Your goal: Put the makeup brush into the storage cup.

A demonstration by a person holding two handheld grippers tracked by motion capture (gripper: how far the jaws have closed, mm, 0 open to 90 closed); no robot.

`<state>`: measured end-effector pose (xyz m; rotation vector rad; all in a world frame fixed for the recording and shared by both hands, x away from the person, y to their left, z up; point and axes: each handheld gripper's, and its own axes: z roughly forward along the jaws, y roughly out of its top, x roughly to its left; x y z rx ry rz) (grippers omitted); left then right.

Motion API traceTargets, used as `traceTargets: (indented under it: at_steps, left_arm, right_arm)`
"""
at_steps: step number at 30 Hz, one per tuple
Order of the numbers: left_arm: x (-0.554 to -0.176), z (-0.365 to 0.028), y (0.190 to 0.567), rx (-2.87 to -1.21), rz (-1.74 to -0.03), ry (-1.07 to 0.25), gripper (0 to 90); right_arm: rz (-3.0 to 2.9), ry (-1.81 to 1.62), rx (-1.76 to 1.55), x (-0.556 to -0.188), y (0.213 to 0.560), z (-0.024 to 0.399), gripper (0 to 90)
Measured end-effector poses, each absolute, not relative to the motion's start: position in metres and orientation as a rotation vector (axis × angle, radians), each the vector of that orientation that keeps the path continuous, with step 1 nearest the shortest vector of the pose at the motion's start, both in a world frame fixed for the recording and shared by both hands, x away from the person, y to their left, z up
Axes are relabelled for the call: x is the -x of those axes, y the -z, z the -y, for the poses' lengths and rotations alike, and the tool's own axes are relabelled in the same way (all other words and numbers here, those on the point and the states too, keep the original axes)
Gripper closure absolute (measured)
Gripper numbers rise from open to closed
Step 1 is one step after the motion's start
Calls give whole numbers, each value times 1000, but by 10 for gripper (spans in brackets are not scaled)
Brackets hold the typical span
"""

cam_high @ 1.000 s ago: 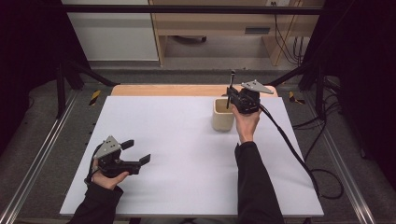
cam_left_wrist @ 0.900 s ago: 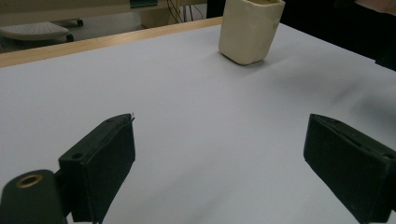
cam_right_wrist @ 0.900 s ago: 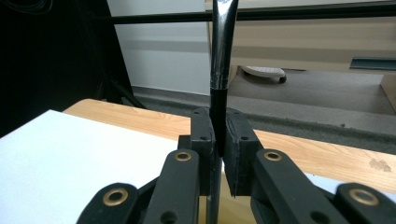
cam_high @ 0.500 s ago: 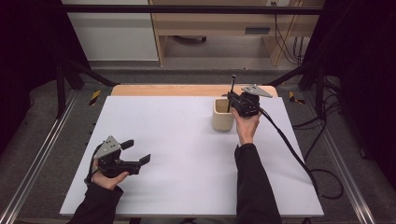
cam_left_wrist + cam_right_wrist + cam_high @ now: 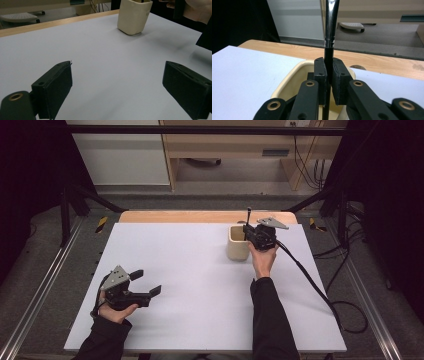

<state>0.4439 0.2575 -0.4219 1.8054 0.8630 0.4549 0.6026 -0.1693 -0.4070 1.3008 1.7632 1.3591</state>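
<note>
A cream cup (image 5: pixel 237 245) stands at the back right of the white mat (image 5: pixel 200 270). My right gripper (image 5: pixel 248 231) hangs over the cup's right rim, shut on a thin upright utensil (image 5: pixel 248 215). In the right gripper view the jaws (image 5: pixel 329 75) pinch its black shaft, a metal section (image 5: pixel 330 25) rises above them, and the lower end dips into the cup (image 5: pixel 287 82). My left gripper (image 5: pixel 146 282) rests near the front left of the mat, open with nothing between its jaws (image 5: pixel 123 87). The cup (image 5: pixel 133 16) shows far ahead of it.
A wooden table edge (image 5: pixel 200 216) runs behind the mat. The right gripper's cable (image 5: pixel 310 280) trails off the right side to the floor. Metal rails (image 5: pixel 40 290) flank the table. A shelf unit (image 5: pixel 225 150) stands beyond.
My right gripper has sunk a little with the utensil, toward the cup. The left gripper has kept still.
</note>
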Motion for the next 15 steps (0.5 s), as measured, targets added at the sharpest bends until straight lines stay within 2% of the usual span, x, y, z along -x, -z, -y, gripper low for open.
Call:
traceTargets:
  at_steps: [11,15]
  left_arm:
    - [-444,-257,422,-1807,-861,-454,89]
    - [-444,-256,422,-1813,-859,-455,90]
  right_arm:
    - [-1803,-1320,-1285,-598,418,169,832]
    - [-1804,-1324,-1275,-595,418,171,788]
